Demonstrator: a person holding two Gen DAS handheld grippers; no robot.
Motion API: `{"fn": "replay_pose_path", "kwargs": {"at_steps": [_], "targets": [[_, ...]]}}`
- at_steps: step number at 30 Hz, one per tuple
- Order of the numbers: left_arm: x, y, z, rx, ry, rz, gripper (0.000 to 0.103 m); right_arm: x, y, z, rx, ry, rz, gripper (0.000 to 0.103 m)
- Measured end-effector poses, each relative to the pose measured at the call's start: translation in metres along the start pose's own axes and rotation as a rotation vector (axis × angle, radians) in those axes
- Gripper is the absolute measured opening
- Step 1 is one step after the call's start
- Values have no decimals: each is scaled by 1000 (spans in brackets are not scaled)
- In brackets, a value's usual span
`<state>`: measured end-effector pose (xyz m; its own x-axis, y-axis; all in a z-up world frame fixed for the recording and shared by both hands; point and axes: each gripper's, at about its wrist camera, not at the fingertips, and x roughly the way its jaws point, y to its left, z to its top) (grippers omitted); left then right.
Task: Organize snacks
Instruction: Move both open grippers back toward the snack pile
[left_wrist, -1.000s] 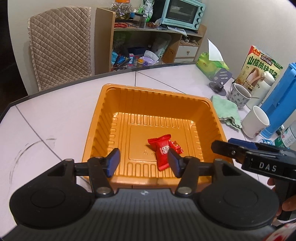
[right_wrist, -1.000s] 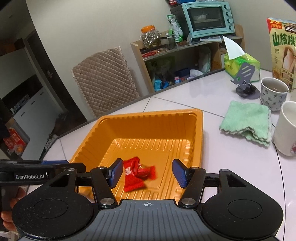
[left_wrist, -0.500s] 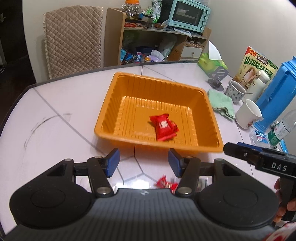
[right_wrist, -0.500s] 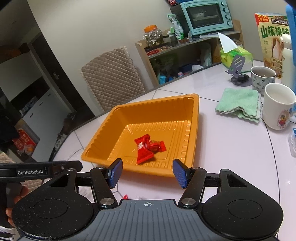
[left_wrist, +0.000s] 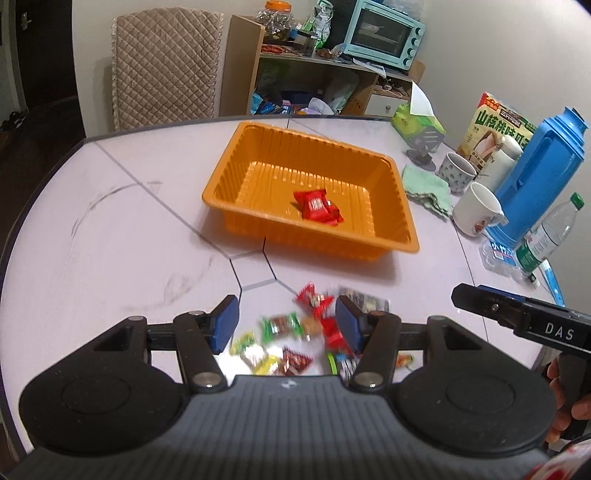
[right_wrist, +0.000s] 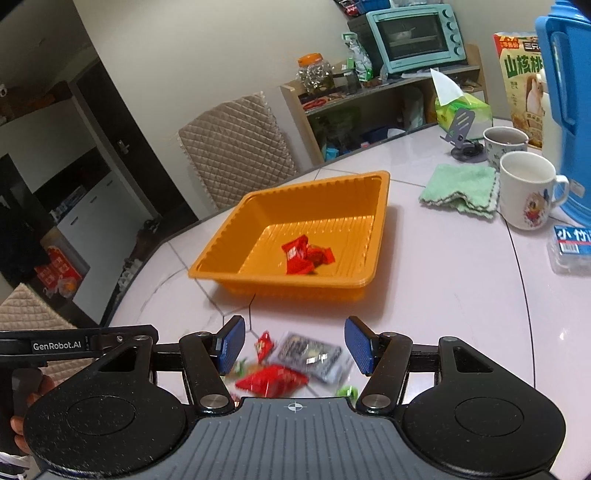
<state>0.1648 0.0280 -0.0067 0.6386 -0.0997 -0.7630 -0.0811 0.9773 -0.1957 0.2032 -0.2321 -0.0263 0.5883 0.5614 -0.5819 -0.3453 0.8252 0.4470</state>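
Loose wrapped snacks on the white tiled bench: motion-blurred in both views, partly covered by tool bodies at the frame bottom. Exact count cannot be told; red, green, yellow and silver wrappers are discernible. One silver-grey packet is legible only in the right view.

Orange ribbed plastic tray: qty 1, resting on the bench beyond the loose pile, well apart from both tools. Contents: red wrapped candies, approx. 2, overlapping; the lower one is mostly hidden, so the count is uncertain.

Left tool: blue pads spread, nothing pinched; the pile shows between and below the fingers. Right tool: blue pads spread, nothing pinched, above the same pile. Each view shows the other tool's handle at the frame edge, with part of a hand cut off.

Other items, right side: white mugs qty 2, green cloth qty 1, blue plastic jug qty 1 (cropped in the right view), clear bottle qty 1.

Change vs. 1 s ago: both tools were directly over the tray, pads framing the red candies. Now both have pulled back toward the near bench edge; the tray sits farther off and the loose pile has come into view. Pad spacing unchanged.
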Motion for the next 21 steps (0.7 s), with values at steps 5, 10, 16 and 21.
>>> {"fn": "replay_pose_path", "kwargs": {"at_steps": [5,10,16,21], "targets": [[-15,-8,-22,-5,4,9,54,-18,-1,-17,-12,12,12,60],[-26,-18,-42,-15,1,25,54,-30,-5,-33,-31,31,33,60],[-37,-24,-64,-25,9,51,54,-40,-10,-51,-57,55,57,60],[-41,-26,-79,-20,27,75,54,-41,-12,-61,-81,78,77,60]]}}
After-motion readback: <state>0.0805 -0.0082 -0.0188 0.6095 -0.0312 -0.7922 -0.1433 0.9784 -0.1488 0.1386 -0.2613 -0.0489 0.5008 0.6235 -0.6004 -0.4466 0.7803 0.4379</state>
